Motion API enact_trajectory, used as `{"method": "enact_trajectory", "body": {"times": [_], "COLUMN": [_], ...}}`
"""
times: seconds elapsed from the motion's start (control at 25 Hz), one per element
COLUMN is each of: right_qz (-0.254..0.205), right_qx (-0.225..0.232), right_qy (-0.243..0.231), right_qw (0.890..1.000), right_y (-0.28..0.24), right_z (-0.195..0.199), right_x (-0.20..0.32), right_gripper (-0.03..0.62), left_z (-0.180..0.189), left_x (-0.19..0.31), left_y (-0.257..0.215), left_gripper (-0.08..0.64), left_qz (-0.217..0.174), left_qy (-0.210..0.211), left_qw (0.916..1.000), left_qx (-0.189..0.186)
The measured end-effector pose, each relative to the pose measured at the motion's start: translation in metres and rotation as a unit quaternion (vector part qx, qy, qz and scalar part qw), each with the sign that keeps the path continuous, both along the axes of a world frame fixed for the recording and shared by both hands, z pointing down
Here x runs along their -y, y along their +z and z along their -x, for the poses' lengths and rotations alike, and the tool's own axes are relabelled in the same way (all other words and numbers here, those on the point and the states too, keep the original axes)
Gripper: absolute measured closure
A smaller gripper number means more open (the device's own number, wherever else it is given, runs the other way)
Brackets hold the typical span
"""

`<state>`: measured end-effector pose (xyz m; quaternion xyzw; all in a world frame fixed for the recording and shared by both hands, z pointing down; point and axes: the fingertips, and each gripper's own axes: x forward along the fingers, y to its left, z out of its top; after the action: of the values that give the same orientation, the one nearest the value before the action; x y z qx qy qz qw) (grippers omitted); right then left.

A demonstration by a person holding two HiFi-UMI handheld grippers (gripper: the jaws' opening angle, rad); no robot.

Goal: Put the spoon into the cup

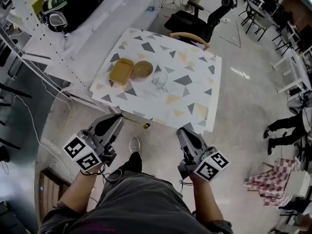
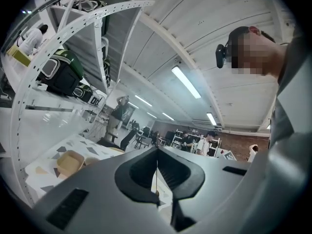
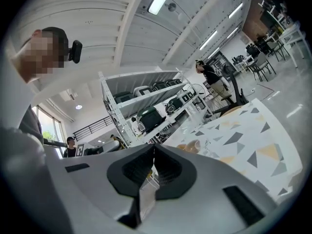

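Note:
A clear glass cup stands upright near the middle of the patterned table. A gold spoon sticks out to the right from my left gripper, which is shut on its thin handle; the spoon's bowl hangs over the floor just off the table's near edge. In the left gripper view the handle shows as a thin line between the shut jaws of the left gripper. My right gripper is shut and holds nothing, also short of the table's near edge; the right gripper points toward the table.
A tan rectangular container and a round tan bowl sit left of the cup. A white perforated shelf rack runs along the left. An office chair stands behind the table, and a person's legs are at the right.

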<state>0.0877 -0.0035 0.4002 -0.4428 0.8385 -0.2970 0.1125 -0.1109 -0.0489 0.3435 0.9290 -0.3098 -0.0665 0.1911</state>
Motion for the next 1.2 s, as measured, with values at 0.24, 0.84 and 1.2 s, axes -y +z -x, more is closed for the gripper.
{"method": "enact_trajectory", "body": {"times": [0.24, 0.84, 1.2], "right_qz": [0.008, 0.03, 0.034], "right_qx": [-0.006, -0.019, -0.038], "right_qy": [0.009, 0.039, 0.046], "right_qw": [1.0, 0.999, 0.998], "right_y": [-0.002, 0.01, 0.005], "right_z": [0.016, 0.047, 0.053], "right_x": [0.047, 0.135, 0.154], "right_gripper": [0.572, 0.572, 0.572], "left_z": [0.013, 0.038, 0.042], "left_x": [0.052, 0.156, 0.181], "left_y": [0.001, 0.012, 0.018], "left_gripper": [0.541, 0.541, 0.541], "left_qz": [0.005, 0.018, 0.023], "left_qy": [0.013, 0.051, 0.062], "left_qw": [0.9999, 0.9985, 0.9973], "left_qx": [-0.006, -0.013, -0.031]}}
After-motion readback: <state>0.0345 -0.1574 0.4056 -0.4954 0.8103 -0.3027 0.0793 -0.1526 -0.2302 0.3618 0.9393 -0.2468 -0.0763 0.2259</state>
